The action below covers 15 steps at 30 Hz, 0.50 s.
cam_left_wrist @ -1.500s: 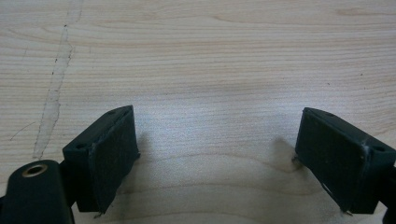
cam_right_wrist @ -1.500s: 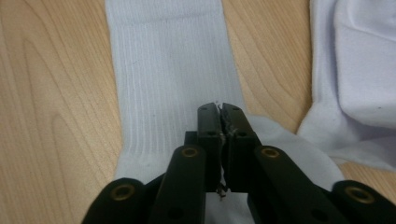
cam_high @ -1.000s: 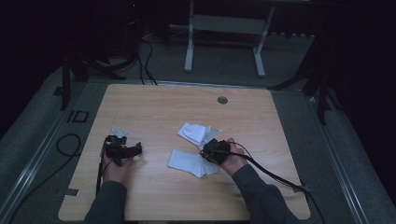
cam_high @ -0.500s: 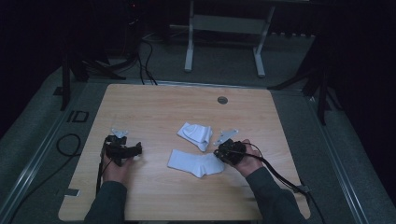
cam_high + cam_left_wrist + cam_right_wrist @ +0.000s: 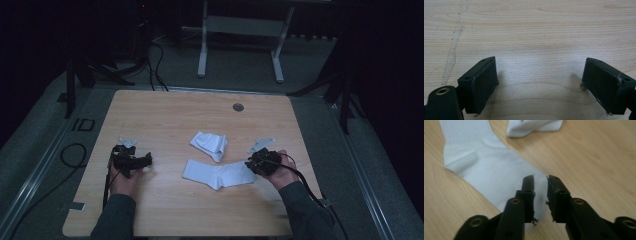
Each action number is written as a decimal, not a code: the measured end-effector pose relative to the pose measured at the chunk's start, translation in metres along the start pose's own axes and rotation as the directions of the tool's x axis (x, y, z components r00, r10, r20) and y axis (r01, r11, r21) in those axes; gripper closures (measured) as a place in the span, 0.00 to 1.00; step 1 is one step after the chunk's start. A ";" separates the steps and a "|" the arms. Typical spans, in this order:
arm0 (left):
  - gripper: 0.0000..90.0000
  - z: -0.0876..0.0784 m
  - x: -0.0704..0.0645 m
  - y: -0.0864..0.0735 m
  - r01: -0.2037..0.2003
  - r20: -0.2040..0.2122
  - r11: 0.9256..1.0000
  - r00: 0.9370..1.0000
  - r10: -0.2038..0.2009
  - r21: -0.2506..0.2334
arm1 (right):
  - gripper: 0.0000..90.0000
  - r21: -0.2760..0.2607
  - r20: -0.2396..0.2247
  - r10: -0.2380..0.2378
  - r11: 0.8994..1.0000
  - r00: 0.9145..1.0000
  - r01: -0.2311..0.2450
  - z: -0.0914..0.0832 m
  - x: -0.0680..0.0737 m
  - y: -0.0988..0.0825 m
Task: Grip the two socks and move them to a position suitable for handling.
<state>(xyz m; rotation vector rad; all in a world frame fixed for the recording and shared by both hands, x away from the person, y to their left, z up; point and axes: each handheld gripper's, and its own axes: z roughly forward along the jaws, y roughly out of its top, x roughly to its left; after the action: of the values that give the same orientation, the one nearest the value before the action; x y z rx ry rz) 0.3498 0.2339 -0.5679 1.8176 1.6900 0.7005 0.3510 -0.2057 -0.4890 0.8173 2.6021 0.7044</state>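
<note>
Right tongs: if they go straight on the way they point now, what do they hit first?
Likely the flat white sock: the right tongs sit over its near end, jaws slightly apart with nothing gripped. The folded sock lies farther along; depth is unclear.

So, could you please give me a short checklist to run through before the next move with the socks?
1. Right tool free of the flat sock: ok. Its jaws have just been opening and stand slightly apart over the sock's end, with no cloth pinched.
2. Flat sock spread out on the table: ok, it lies stretched sideways.
3. Second sock laid flat: not ok, it is crumpled behind the first.
4. The two socks apart: cannot tell, their edges look close.
5. Left tool ready: ok, jaws wide open above bare wood, nothing between them.
</note>
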 end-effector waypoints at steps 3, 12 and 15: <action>0.14 0.000 0.000 0.000 0.000 0.000 1.000 1.000 0.000 0.000 | 0.80 -0.015 0.007 -0.001 1.000 1.000 0.001 -0.005 -0.001 0.003; 0.14 0.000 0.000 0.000 0.000 0.000 1.000 1.000 0.000 0.000 | 0.94 0.031 -0.063 -0.100 0.994 0.993 0.102 0.017 0.023 0.020; 0.14 0.000 0.000 0.000 0.000 0.000 1.000 1.000 0.000 0.000 | 0.94 0.063 -0.088 -0.132 0.988 0.987 0.137 0.031 0.031 0.020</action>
<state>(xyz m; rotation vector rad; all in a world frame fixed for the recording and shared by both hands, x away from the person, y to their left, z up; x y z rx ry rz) 0.3498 0.2339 -0.5679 1.8175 1.6900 0.7007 0.3489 -0.1612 -0.5082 0.6364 2.7395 0.6256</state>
